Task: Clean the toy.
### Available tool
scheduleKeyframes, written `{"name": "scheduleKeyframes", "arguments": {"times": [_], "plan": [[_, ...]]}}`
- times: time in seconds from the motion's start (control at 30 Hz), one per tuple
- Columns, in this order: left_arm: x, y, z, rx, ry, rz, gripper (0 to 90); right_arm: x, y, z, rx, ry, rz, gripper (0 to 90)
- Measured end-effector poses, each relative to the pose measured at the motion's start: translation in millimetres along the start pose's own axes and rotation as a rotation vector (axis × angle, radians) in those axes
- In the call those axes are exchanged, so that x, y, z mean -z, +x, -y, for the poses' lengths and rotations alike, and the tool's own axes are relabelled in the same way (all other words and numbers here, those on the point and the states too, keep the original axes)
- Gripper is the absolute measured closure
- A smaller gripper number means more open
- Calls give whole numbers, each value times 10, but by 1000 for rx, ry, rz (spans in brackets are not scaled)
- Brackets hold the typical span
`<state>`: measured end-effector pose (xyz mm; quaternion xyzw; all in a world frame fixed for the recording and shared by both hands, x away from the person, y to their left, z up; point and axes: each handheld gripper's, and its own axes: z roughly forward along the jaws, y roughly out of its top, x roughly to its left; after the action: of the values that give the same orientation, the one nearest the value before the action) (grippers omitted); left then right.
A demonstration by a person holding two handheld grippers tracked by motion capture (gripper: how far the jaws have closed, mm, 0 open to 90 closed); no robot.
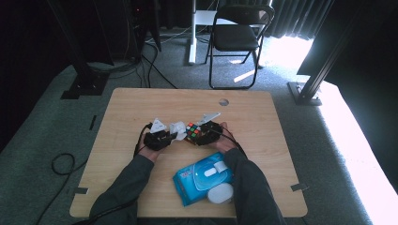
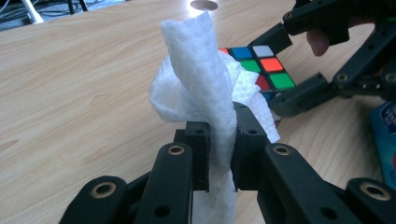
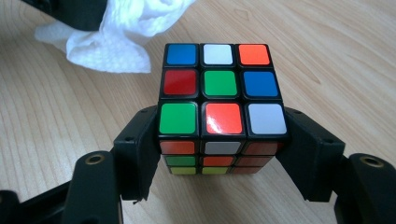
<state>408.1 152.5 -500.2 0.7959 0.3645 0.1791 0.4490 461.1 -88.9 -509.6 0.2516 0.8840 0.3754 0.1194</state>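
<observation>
A: From the high view?
B: The left gripper [image 1: 170, 138] and right gripper [image 1: 196, 136] meet mid-table [image 1: 141, 105], wipe [image 1: 178, 128] and cube [image 1: 193, 131] between them.
A: Left gripper view?
B: Its jaws pinch the wipe [image 2: 205, 88]; the cube [image 2: 261, 67] lies beyond.
A: Right gripper view?
B: Jaws clamp the cube [image 3: 219, 98]; the wipe [image 3: 116, 42] hangs beyond, upper left.

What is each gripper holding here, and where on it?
The left gripper pinches a white wipe near its lower end. The right gripper clamps the cube by two opposite side faces.
</observation>
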Motion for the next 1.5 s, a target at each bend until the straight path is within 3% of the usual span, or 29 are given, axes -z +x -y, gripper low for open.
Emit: {"name": "scheduleKeyframes", "arguments": {"times": [0.17,0.77,1.5], "plan": [[-2,-14,-51,-2,-8,-3,801,21,62,-23,43,-1,4,343],[-103,-76,-183,-31,16,-16,833,134,133,-79,100,-20,-10,344],[-100,-134,-208,-56,19,-33,836,126,156,-100,92,-11,3,344]]}}
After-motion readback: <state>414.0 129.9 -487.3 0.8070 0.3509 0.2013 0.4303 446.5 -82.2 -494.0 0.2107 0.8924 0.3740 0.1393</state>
